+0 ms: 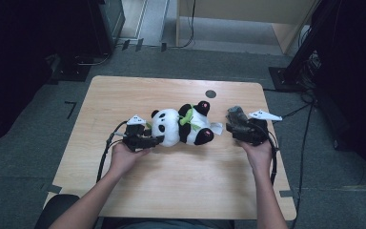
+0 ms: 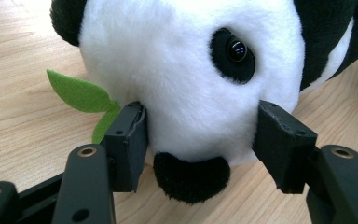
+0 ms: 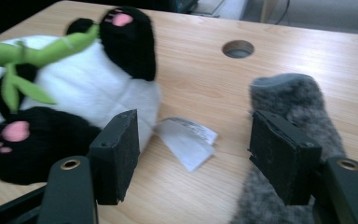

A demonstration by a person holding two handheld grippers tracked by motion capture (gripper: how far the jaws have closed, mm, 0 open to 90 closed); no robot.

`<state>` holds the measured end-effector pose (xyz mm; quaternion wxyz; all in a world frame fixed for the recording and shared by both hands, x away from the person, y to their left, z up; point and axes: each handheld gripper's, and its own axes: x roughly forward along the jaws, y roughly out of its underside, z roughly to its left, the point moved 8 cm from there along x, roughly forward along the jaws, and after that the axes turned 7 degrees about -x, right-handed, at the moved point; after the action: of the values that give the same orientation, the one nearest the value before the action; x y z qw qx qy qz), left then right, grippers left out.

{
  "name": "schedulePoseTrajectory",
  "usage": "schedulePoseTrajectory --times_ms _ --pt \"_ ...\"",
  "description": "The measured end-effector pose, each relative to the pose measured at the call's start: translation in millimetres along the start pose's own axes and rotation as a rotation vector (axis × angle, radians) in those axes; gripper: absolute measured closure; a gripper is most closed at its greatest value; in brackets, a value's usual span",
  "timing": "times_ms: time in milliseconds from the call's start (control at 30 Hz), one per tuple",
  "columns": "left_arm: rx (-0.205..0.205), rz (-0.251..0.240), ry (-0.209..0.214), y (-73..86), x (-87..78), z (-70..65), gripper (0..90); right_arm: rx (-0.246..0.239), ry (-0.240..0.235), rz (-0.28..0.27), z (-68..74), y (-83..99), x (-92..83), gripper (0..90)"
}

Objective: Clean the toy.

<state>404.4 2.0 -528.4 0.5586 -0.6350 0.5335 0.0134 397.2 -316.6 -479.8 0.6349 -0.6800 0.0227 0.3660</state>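
While the plush panda [image 1: 183, 126] lies on its side at the centre of the high view, my left gripper [image 1: 145, 141] has its jaws apart around the panda's white muzzle; in the left gripper view the pads flank the face [image 2: 200, 84] and I cannot tell whether they press it. My right gripper [image 1: 240, 128] sits at centre right with its jaws apart, nothing between them, beside a grey fuzzy sock [image 3: 298, 116]. Between the panda's rump and the sock lies the panda's white sewn-in tag [image 3: 186, 140]; its print is too blurred to read. Bare table [image 1: 171, 191] spreads toward the bottom edge, with a round cable hole [image 1: 210, 94] above.
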Motion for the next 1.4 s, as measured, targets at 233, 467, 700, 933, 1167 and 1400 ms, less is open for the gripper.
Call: schedulePoseTrajectory --times_ms 233,467,700,933,1167,1400 --pt "0.014 0.002 -0.005 0.5 -0.1 -0.2 36.8 0.012 -0.059 0.017 29.8 -1.0 -1.0 27.3" --pt "0.016 -0.001 -0.005 0.4 0.2 -0.2 36.1 -0.018 -0.132 0.010 62.5 -4.4 4.0 20.2" --pt "0.018 -0.008 -0.006 -0.4 0.6 0.2 35.3 -0.068 -0.194 0.032 83.0 2.5 22.0 15.9" --pt "0.017 -0.012 -0.007 -2.0 0.9 0.6 34.9 -0.095 -0.188 0.048 83.8 12.4 40.9 16.8" --pt "0.014 -0.020 -0.004 -3.3 2.0 1.1 34.4 -0.136 -0.183 0.025 88.2 12.7 57.4 22.6" --pt "0.004 -0.024 -0.003 -4.2 2.8 1.1 34.0 -0.198 -0.142 0.003 86.1 12.5 61.7 40.0"
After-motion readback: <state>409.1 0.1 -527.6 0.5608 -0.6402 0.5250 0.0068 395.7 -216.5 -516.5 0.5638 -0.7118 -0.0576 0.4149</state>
